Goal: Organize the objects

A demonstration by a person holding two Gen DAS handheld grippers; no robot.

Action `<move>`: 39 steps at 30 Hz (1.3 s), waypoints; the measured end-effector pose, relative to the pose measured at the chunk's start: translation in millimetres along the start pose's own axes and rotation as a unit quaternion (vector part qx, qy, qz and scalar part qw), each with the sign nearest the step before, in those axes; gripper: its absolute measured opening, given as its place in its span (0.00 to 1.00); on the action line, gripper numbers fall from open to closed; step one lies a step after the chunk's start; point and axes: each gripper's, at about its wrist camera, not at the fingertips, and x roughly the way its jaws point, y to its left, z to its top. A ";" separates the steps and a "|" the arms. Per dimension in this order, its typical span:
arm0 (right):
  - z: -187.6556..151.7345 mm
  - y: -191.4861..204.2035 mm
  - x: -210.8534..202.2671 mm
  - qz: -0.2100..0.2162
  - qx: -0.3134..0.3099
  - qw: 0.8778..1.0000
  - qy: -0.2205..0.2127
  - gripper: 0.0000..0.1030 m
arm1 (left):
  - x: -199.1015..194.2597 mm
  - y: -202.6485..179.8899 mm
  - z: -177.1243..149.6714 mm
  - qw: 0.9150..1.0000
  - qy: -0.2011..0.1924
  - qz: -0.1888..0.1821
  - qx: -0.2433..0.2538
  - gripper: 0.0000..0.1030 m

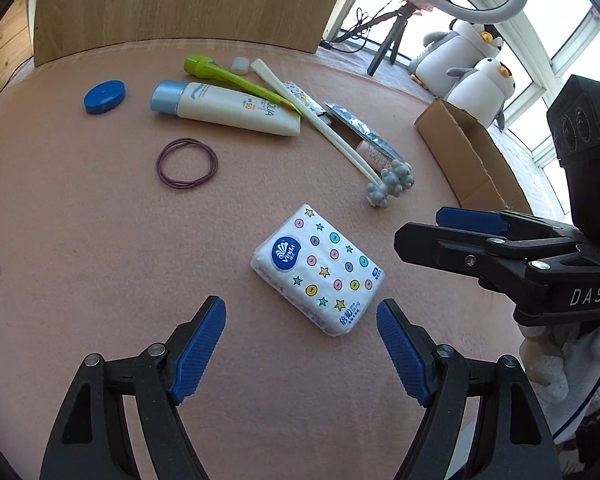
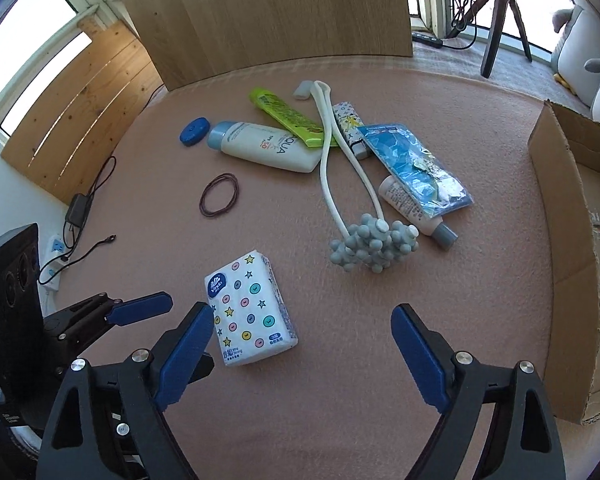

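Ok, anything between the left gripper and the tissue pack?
Nothing visible. The left gripper is open with the tissue pack lying directly ahead on bare mat; the right gripper sits off to its right side.

The blue foil pouch covers most of the small white bottle. The cardboard box runs off the right edge, its inside unseen. Print on the tissue pack is too small to read.
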 end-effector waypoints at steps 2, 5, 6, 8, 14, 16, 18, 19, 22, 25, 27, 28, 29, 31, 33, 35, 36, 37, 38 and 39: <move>2.8 2.6 12.2 0.005 -0.006 1.000 0.019 0.77 | 3.6 -1.9 -1.7 1.000 0.002 -0.005 0.000 0.79; 4.6 5.4 27.0 0.020 -0.010 0.999 0.044 0.66 | 8.3 -3.1 -2.0 1.000 0.003 -0.014 -0.007 0.78; 5.9 5.4 32.4 0.022 -0.011 0.998 0.053 0.64 | 9.9 -3.1 -1.6 1.000 0.003 -0.018 -0.011 0.78; 6.1 6.0 40.5 0.028 -0.011 0.997 0.066 0.59 | 13.1 -2.8 -1.2 1.000 0.004 -0.024 -0.017 0.78; 5.9 7.0 54.7 0.053 -0.008 0.994 0.093 0.51 | 22.0 0.7 -1.2 0.999 0.011 -0.041 -0.030 0.67; 5.3 7.5 56.2 0.062 -0.006 0.993 0.096 0.47 | 24.7 1.2 -1.4 0.998 0.014 -0.045 -0.031 0.60; 4.3 8.8 56.7 0.072 -0.008 0.992 0.099 0.42 | 26.9 0.0 -1.8 0.998 0.018 -0.049 -0.029 0.53; 4.1 9.6 56.3 0.075 -0.008 0.992 0.099 0.39 | 27.6 -1.0 -2.0 0.998 0.019 -0.052 -0.029 0.50; 0.9 10.1 53.7 0.071 -0.009 0.993 0.094 0.38 | 27.9 -3.1 -2.4 0.998 0.017 -0.051 -0.028 0.50; -3.5 6.4 50.5 0.075 0.002 0.993 0.090 0.37 | 27.4 -5.2 -2.1 0.998 0.018 -0.053 -0.028 0.50; -6.4 4.1 45.1 0.073 0.007 0.994 0.083 0.37 | 25.6 -11.8 -2.1 0.998 0.016 -0.051 -0.019 0.49; -7.6 3.2 41.5 0.071 0.007 0.994 0.079 0.36 | 24.6 -16.4 -1.5 0.999 0.015 -0.050 -0.014 0.49; -8.9 2.2 37.1 0.069 0.008 0.995 0.073 0.36 | 23.4 -21.2 -0.5 0.999 0.013 -0.050 -0.010 0.49; -11.0 -1.1 26.3 0.067 0.012 0.996 0.061 0.36 | 19.6 -31.5 1.8 0.999 0.008 -0.050 0.000 0.49; -12.9 -5.6 14.1 0.063 0.015 0.997 0.047 0.36 | 15.7 -42.7 4.4 0.999 0.003 -0.052 0.012 0.49; -14.6 -10.7 2.1 0.057 0.020 0.998 0.035 0.36 | 11.0 -54.8 7.9 0.998 0.000 -0.055 0.024 0.49; -15.2 -15.0 -5.1 0.052 0.022 0.998 0.028 0.36 | 8.8 -61.6 10.1 0.998 -0.002 -0.057 0.032 0.49; -15.6 -18.7 -12.3 0.048 0.024 0.998 0.022 0.36 | 7.6 -68.7 12.3 0.998 -0.005 -0.058 0.039 0.49; -16.0 -21.4 -18.7 0.043 0.026 0.999 0.014 0.36 | 7.2 -76.8 15.0 0.997 -0.006 -0.061 0.047 0.49; -16.4 -25.5 -25.6 0.039 0.030 0.999 0.008 0.36 | 6.8 -85.5 18.2 0.996 -0.008 -0.063 0.055 0.49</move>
